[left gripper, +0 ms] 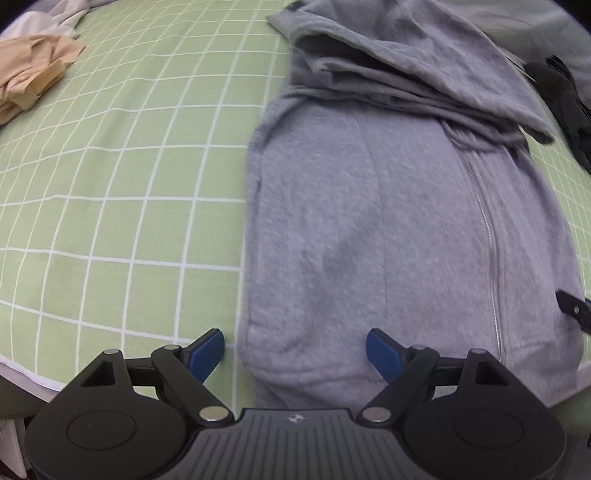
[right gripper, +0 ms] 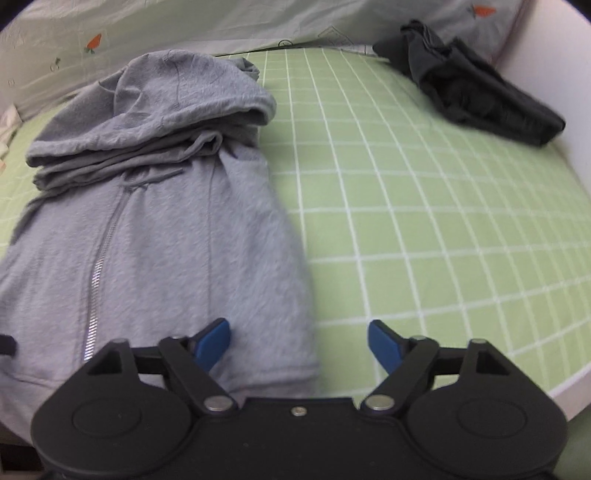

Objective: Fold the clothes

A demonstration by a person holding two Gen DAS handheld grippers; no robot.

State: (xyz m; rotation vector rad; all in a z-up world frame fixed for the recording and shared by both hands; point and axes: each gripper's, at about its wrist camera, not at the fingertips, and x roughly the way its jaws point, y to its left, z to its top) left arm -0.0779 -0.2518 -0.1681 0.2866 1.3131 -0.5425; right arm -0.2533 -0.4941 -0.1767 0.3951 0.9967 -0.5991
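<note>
A grey zip-up hoodie (left gripper: 388, 221) lies flat on the green checked bed sheet (left gripper: 129, 184), sleeves and hood folded in at its far end. My left gripper (left gripper: 295, 350) is open and empty, straddling the hoodie's near left hem corner. In the right wrist view the hoodie (right gripper: 166, 229) fills the left half, zipper (right gripper: 96, 280) running down it. My right gripper (right gripper: 299, 341) is open and empty over the hoodie's near right hem corner. The right gripper's tip (left gripper: 574, 310) shows at the far right of the left wrist view.
A beige garment (left gripper: 29, 70) lies crumpled at the far left of the bed. A dark grey garment (right gripper: 476, 92) lies at the far right by the white wall (right gripper: 554, 55). A carrot-print cloth (right gripper: 184, 26) lines the back. The bed's near edge (right gripper: 535, 384) is close.
</note>
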